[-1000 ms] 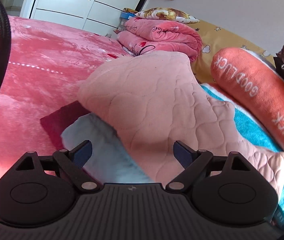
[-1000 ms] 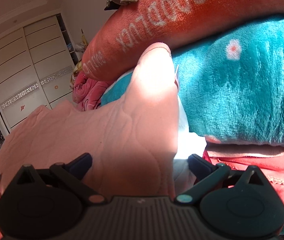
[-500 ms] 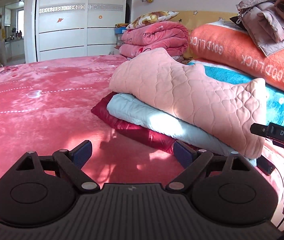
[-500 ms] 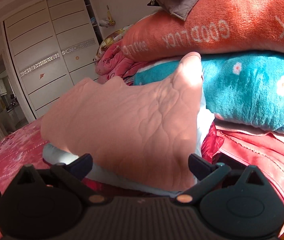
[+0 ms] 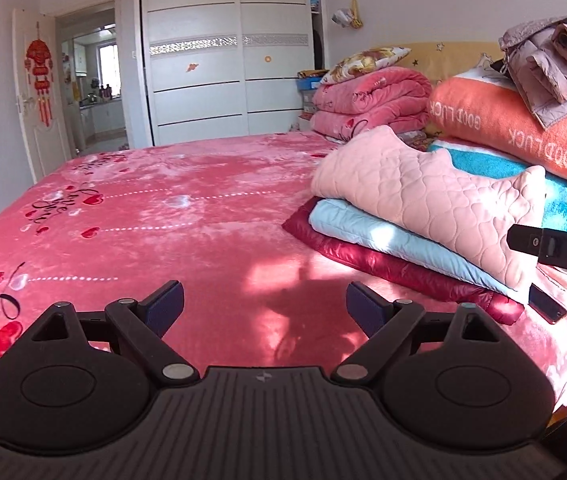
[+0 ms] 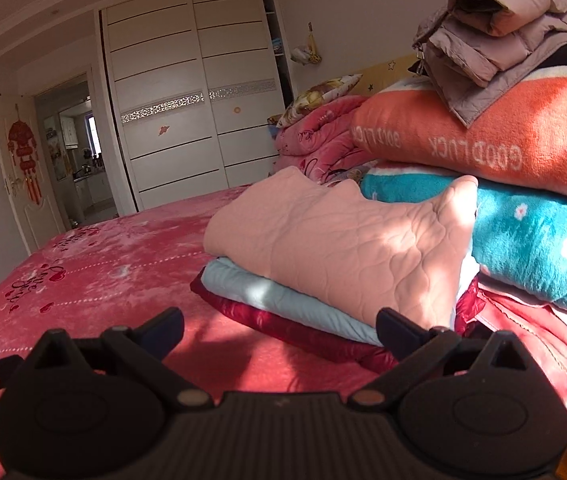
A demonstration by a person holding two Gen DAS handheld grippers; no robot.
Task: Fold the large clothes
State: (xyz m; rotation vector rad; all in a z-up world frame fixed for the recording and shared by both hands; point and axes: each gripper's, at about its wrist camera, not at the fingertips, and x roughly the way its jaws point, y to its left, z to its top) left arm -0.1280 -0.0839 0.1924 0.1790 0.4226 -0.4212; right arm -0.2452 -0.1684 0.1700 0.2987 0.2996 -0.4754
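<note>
Above pink bedspread, left gripper and right gripper hover level, jaws apart.

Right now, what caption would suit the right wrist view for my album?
Open right tongs face a folded pink quilted garment stacked on pale blue and dark red ones on the bed.

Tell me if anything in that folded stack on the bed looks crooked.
The pink quilted garment on top sits askew: its far corners poke up and one leans against the teal blanket, while it overhangs the light blue piece beneath.
</note>
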